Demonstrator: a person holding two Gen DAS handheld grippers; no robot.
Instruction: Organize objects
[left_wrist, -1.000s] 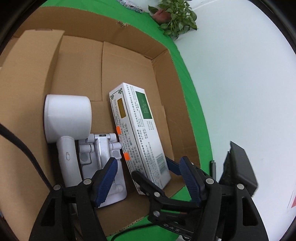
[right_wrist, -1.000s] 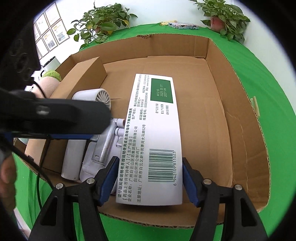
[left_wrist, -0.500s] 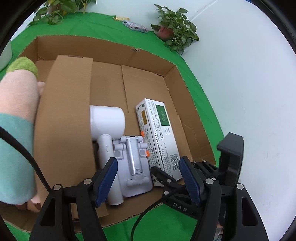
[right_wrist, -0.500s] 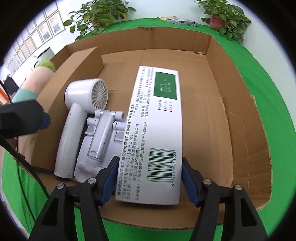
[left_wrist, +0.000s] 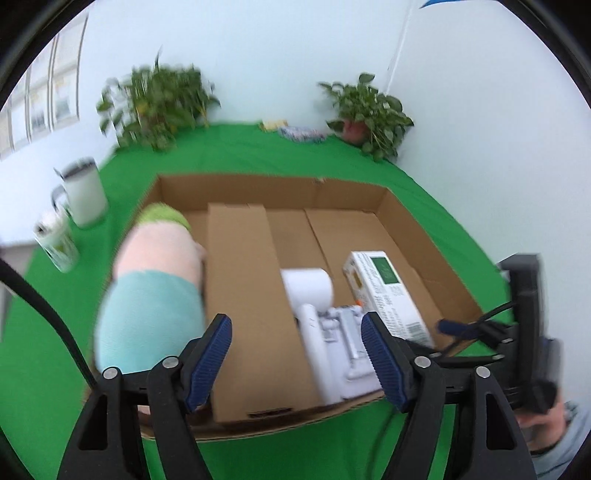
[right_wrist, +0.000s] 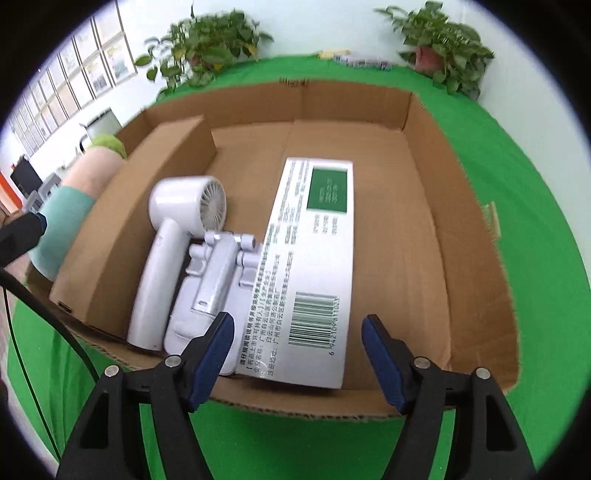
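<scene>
— Both grippers are pulling back from the cardboard box (right_wrist: 424, 155): a second ago the right gripper (right_wrist: 297, 347) was straddling the medicine carton (right_wrist: 314, 258), and now its jaws are standing wide apart with nothing between them, just short of the carton's barcode end.

— And the left gripper (left_wrist: 295, 354)?

— It is hanging spread and empty above the near wall of the box, taking in far more of the green tablecloth (left_wrist: 258, 155) than before.

— Where is the carton lying?

— It is lying flat on the box floor, its long edge touching the grey folding stand (right_wrist: 218, 280), which is sitting against the white handheld fan (right_wrist: 177, 236). A brown cardboard divider (right_wrist: 147, 206) is standing beside the fan, and a plush toy (left_wrist: 155, 280) is filling the slot beyond it.

— Which step is in hand, then?

— Judging by the emptied jaws, the placing looks finished and the release is wrapping up. The next move is probably calling for a fresh item; two mugs (left_wrist: 74, 218) are waiting on the cloth outside the box, near the left gripper.
</scene>
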